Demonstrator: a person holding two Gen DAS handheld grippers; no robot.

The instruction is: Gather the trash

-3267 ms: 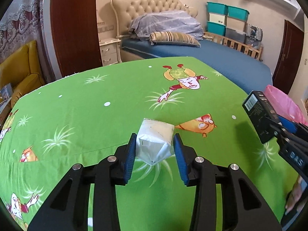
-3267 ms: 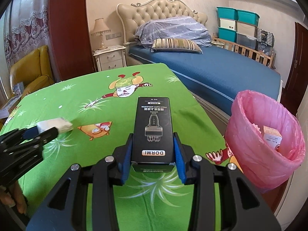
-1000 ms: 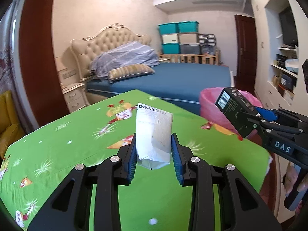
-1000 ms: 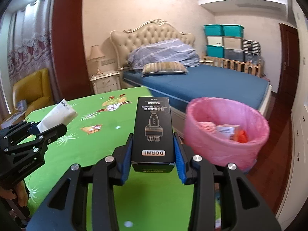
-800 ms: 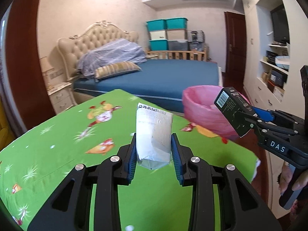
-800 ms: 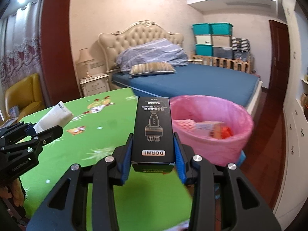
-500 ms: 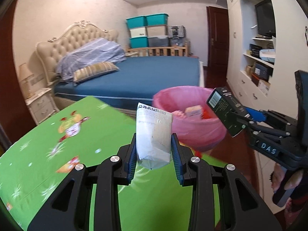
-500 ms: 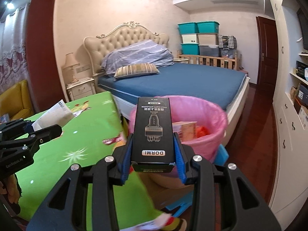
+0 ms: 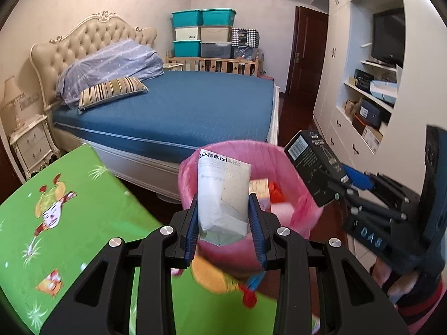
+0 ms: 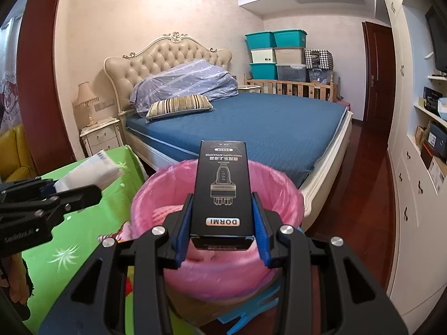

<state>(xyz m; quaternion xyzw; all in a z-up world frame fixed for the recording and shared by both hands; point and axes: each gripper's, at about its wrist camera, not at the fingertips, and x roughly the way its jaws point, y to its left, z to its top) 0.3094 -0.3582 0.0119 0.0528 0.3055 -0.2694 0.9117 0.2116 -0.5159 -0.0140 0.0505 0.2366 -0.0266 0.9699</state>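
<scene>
My left gripper (image 9: 222, 217) is shut on a crumpled white paper packet (image 9: 223, 195), held upright in front of the pink-lined trash bin (image 9: 301, 187). The bin holds a small carton and an orange scrap. My right gripper (image 10: 222, 217) is shut on a black DORMI box (image 10: 222, 187), raised just before the bin (image 10: 279, 184). In the left wrist view that black box (image 9: 310, 164) and the right gripper (image 9: 343, 180) hang to the right of the bin. In the right wrist view the white packet (image 10: 92, 173) and the left gripper (image 10: 78, 188) show at the left, over the table.
The green cartoon tablecloth (image 9: 56, 223) ends just short of the bin. Behind the bin stands a blue bed (image 9: 181, 111) with a tufted headboard. White cupboards with shelves (image 9: 363, 97) line the right wall, above dark wood floor (image 10: 363, 181). A blue object (image 10: 251, 304) lies at the bin's foot.
Both grippers swung right from over the green table toward the pink bin, which now sits directly ahead of each. The packet and the black box stayed clamped throughout.
</scene>
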